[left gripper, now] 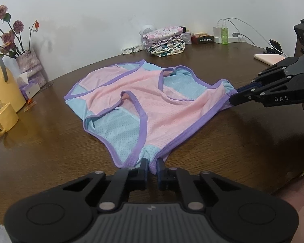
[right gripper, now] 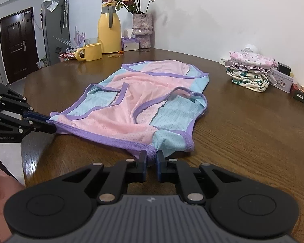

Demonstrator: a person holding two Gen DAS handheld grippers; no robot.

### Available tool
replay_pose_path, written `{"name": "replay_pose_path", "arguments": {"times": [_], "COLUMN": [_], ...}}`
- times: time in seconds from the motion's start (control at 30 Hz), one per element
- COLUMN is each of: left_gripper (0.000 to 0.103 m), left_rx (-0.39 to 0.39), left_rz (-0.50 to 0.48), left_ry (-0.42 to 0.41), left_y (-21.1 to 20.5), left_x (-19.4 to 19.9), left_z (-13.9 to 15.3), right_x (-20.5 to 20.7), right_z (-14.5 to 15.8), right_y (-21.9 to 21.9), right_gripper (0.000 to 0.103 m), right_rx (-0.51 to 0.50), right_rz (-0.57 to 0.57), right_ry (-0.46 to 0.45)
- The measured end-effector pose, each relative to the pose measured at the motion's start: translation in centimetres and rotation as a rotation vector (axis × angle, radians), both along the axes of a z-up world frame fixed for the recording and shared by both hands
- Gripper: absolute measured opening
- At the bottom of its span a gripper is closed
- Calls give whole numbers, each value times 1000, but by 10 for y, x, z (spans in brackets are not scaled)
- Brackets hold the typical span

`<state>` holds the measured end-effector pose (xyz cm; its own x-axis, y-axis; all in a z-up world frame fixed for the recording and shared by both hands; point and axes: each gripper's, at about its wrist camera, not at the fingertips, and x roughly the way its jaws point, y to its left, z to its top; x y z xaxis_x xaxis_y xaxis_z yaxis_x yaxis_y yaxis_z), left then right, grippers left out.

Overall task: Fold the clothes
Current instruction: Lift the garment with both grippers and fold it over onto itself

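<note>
A pink and light-blue mesh sleeveless top (left gripper: 143, 103) with purple trim lies spread on the brown wooden table (left gripper: 50, 151). It also shows in the right wrist view (right gripper: 135, 105). My left gripper (left gripper: 152, 165) is shut on a shoulder strap end at the near edge; it also shows at the left of the right wrist view (right gripper: 49, 124). My right gripper (right gripper: 151, 159) is shut on the other strap end; it also shows at the right of the left wrist view (left gripper: 234, 98). Both hold the fabric low over the table.
A stack of folded floral clothes (left gripper: 164, 42) sits at the back by the wall. A yellow jug (left gripper: 4, 89), yellow mug (left gripper: 4, 121), tissue box and vase of dried roses (left gripper: 28, 64) stand at the left. Boxes, a green bottle (left gripper: 224, 34), chargers and a pink notebook (left gripper: 269, 58) are at the back right.
</note>
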<state>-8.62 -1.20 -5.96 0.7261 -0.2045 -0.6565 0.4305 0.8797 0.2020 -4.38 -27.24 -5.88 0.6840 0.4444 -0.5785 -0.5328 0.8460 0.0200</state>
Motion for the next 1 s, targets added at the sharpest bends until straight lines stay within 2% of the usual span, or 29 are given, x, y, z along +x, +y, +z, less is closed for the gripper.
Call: {"name": "replay_pose_path", "arguments": {"times": [0.17,0.4,0.57,0.7,0.83,1.0], "left_gripper": [5,5,5,5,5,4], "left_rx": [4,25,52,42,73,104], "left_rz": [-12,-67,-152,-171,-181,-83], "left_ry": [-15,-79,-34,-34,-128,-164], "left_y": [1,7,7,8,4,2], "left_x": [-4,-27,-41,-45,-39,11], "left_z": [6,32,40,49,65,75], "right_x": [-10,-33,-55,-64,-42,6], "right_z": [10,29,37,45,70,102], "right_y": [-5,-11,-17,-23,-16,0], "right_gripper": [4,4,4,4,4,4], "right_rx": [32,68,64,48,31,36], "right_rz": [-6,14,23,18,40,69], "right_ry": [-33,-53,-6,11,-55,-110]}}
